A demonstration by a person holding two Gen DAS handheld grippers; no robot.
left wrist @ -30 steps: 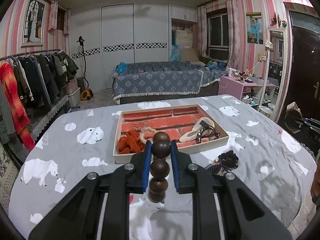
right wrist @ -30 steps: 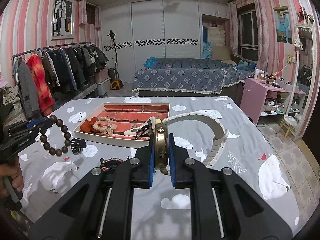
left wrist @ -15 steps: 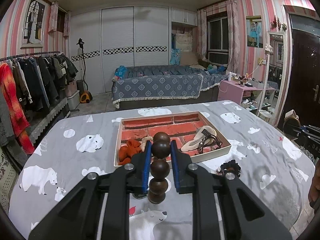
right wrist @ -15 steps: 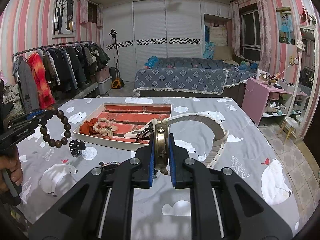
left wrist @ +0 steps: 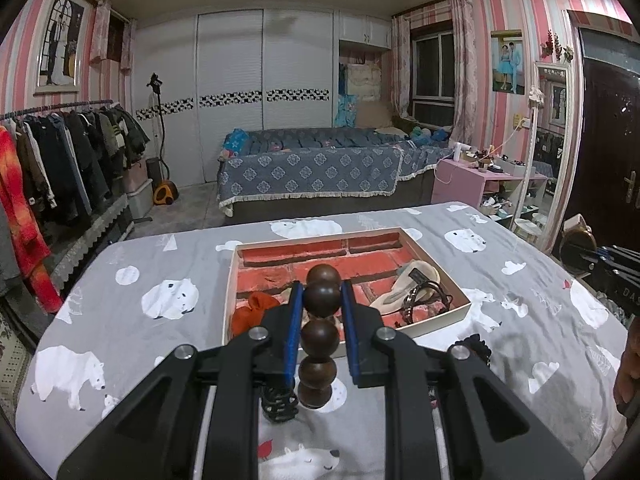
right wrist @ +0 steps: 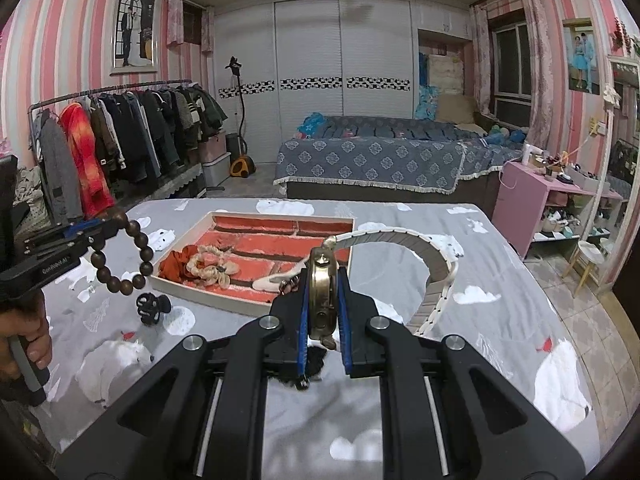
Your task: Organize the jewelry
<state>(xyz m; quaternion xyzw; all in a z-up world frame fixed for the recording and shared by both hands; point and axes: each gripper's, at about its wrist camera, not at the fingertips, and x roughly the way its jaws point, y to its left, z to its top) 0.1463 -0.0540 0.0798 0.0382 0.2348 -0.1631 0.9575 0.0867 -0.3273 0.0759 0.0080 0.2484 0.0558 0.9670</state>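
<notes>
My left gripper (left wrist: 322, 300) is shut on a dark wooden bead bracelet (left wrist: 320, 332) and holds it above the table, in front of the tray (left wrist: 448, 316); the bracelet hangs as a loop in the right wrist view (right wrist: 124, 256). My right gripper (right wrist: 323, 276) is shut on a brass-cased watch (right wrist: 321, 300) with a white band (right wrist: 436, 264) arching to the right. The shallow tray with a red brick-pattern floor (right wrist: 256, 308) holds an orange scrunchie (right wrist: 178, 264), a cream scrunchie (right wrist: 208, 266) and a white piece with dark bangles (left wrist: 416, 292).
A black claw hair clip (right wrist: 152, 308) lies on the grey polar-bear tablecloth (right wrist: 500, 320) left of the tray. Another dark hair item (left wrist: 474, 346) lies by the tray's near right corner. A bed, a clothes rack and a pink shelf stand beyond the table.
My left gripper with the bracelet has risen and drawn back from the tray. My right gripper with the watch has barely moved.
</notes>
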